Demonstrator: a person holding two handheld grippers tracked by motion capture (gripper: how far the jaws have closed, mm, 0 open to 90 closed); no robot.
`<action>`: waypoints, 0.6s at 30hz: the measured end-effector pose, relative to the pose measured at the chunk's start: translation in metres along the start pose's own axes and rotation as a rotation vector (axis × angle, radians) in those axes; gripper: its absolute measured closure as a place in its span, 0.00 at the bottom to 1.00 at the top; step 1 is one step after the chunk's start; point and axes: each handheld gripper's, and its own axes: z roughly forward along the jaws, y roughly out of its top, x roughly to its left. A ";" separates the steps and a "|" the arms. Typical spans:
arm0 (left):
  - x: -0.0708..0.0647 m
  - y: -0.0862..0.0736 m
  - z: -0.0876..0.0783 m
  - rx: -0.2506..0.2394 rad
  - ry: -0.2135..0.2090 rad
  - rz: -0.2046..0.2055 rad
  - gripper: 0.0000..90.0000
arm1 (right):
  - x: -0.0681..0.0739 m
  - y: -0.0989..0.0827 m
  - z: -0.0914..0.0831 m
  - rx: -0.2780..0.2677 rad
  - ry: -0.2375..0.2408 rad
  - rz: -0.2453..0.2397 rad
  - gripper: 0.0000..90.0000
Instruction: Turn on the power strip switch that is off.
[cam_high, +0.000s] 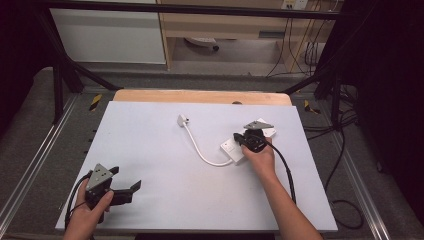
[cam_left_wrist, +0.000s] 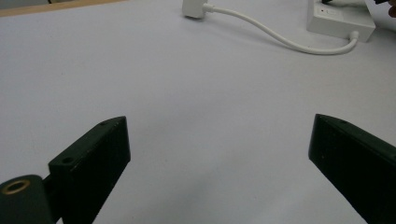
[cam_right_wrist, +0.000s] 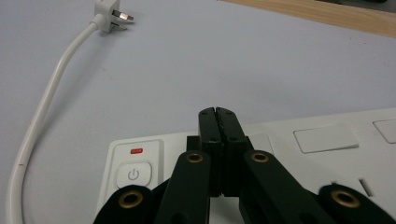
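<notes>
A white power strip (cam_right_wrist: 299, 154) lies directly under the right gripper (cam_right_wrist: 218, 114), whose jaws are pressed together with nothing between them. Its cable (cam_right_wrist: 42, 112) curves away to a plug (cam_right_wrist: 109, 16) far ahead. The left gripper (cam_left_wrist: 219, 154) hovers spread wide over the bare white tabletop (cam_high: 165, 150); grey floor (cam_high: 30, 125) lies beyond.

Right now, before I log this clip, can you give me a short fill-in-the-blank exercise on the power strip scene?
1. The right gripper hovers over the white power strip with its jaws ____.
2. The left gripper has its jaws ____, with nothing between them.
3. The plug lies on the table, joined to the strip by a ____ cable.

Missing words: shut; open; white
</notes>
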 end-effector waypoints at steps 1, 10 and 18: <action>0.000 0.000 0.000 0.000 0.002 0.001 0.06 | 0.000 0.001 0.000 0.001 -0.001 -0.002 1.00; 0.000 0.000 0.002 0.010 0.002 0.006 0.06 | 0.001 0.008 -0.004 -0.030 0.004 -0.002 1.00; -0.001 0.000 0.000 -0.001 0.006 0.004 0.06 | 0.002 0.010 -0.010 -0.031 0.004 -0.015 1.00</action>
